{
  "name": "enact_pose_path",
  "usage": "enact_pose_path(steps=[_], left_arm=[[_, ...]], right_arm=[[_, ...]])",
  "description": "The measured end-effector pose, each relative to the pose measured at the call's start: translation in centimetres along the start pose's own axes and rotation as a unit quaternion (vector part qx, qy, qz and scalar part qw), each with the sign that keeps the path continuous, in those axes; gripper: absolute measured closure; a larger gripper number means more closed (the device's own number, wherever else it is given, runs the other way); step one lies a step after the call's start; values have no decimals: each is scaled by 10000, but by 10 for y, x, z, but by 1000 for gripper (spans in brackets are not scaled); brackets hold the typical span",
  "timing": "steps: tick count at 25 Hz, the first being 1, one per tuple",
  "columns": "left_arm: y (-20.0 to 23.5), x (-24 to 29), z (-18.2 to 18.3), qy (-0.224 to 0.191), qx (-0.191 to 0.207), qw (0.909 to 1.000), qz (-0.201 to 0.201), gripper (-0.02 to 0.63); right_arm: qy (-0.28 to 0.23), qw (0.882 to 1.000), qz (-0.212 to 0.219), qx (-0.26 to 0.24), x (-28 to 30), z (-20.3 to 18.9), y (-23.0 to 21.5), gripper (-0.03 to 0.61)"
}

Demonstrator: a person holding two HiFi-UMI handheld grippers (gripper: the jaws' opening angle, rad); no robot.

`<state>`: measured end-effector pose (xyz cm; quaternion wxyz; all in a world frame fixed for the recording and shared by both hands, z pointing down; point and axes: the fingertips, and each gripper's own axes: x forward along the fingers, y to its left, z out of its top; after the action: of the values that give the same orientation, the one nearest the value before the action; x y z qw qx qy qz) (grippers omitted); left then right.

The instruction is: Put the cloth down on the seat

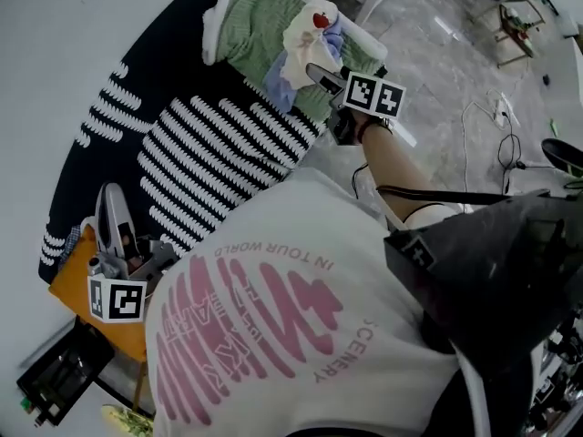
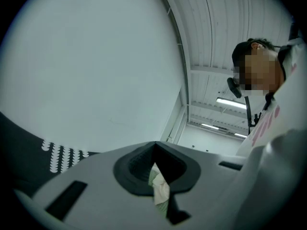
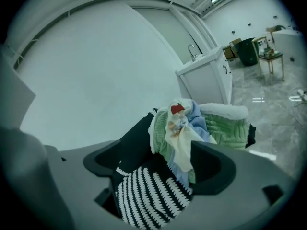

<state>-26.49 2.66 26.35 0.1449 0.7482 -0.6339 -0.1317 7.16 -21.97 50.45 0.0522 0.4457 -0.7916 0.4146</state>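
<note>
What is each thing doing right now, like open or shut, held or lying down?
cloth: bunched up, lying on the green cushion, not gripped.
green cushion: carrying the cloth.
right hand-held gripper: open, jaws either side of the cloth.
left hand-held gripper: shut on a pale scrap.

Your cloth point(image 1: 302, 36) looks like thin, soft fabric; the green cushion point(image 1: 255, 21) is ribbed plush, the seat point(image 1: 217, 155) matt knit, the floor point(image 1: 437, 94) glossy marble.

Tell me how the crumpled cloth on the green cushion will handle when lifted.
Probably floppy: the cloth lies bunched in loose folds on the green cushion. Likely light, as its thin layers stand up in a heap. Unlikely to roll.
</note>
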Motion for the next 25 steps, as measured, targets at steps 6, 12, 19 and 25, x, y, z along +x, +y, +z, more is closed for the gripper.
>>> enact_pose_path(steps=[6, 12, 19, 25], left_arm=[[-1, -18, -5, 168, -29, 9991, -382, 604], [-3, -34, -11, 389, -58, 9962, -772, 604], [-2, -55, -18, 445, -121, 9926, -1126, 604], [0, -68, -31, 573, -208, 9903, -1246, 604]], right_arm=[[-348, 9936, 894, 589, -37, -16, 58, 130], [-636, 9671, 2191, 1124, -89, -22, 127, 278], [-798, 9695, 2176, 802, -135, -45, 152, 529], [-877, 9548, 2572, 1208, -155, -59, 176, 565]])
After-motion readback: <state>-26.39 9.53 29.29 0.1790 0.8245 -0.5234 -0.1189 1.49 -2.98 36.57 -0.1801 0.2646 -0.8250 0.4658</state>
